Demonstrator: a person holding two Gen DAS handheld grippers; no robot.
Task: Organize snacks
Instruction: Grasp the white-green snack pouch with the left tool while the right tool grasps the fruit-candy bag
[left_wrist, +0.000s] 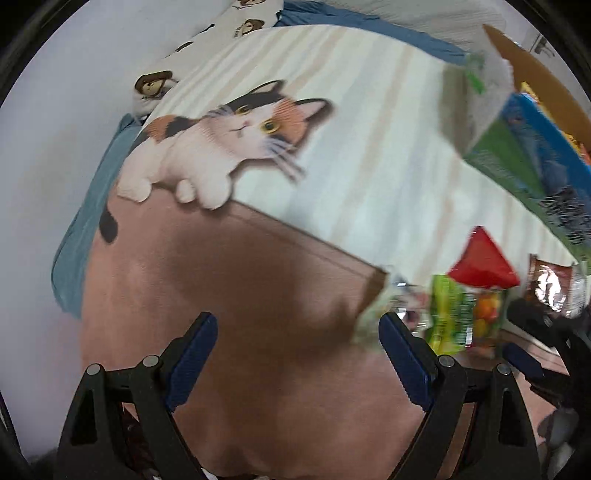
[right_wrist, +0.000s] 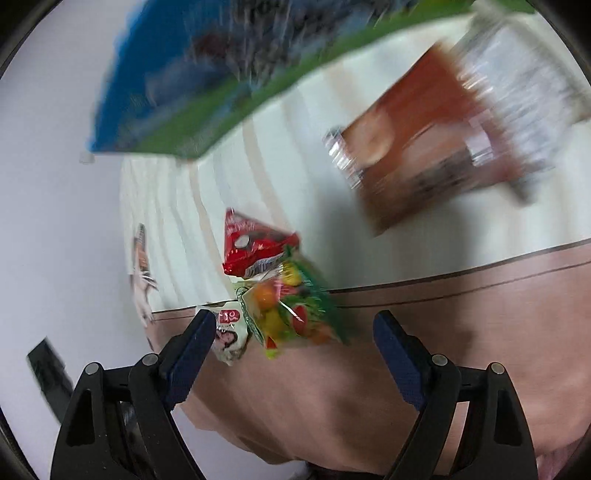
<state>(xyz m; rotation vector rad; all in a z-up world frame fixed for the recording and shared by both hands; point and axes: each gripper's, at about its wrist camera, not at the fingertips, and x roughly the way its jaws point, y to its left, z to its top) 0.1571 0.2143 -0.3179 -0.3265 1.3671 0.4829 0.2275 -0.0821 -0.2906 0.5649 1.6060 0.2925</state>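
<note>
Snack packs lie on a cat-print cloth (left_wrist: 332, 147). In the right wrist view, a red triangular pack (right_wrist: 255, 247), a green pack of coloured candies (right_wrist: 291, 310) and a small white pack (right_wrist: 229, 336) lie just ahead of my open, empty right gripper (right_wrist: 295, 343). A brown pack (right_wrist: 424, 147) lies further right. A blue and green box (right_wrist: 207, 85) stands at the back. My left gripper (left_wrist: 297, 354) is open and empty above the cloth's brown part. The red pack (left_wrist: 484, 262), the green pack (left_wrist: 458, 314) and the brown pack (left_wrist: 550, 284) show at its right.
The box (left_wrist: 532, 162) has a brown cardboard flap (left_wrist: 535, 70) behind it. A blue sheet (left_wrist: 85, 229) and a patterned pillow (left_wrist: 207, 44) edge the cloth. The right gripper's dark frame (left_wrist: 546, 354) shows at the lower right of the left wrist view.
</note>
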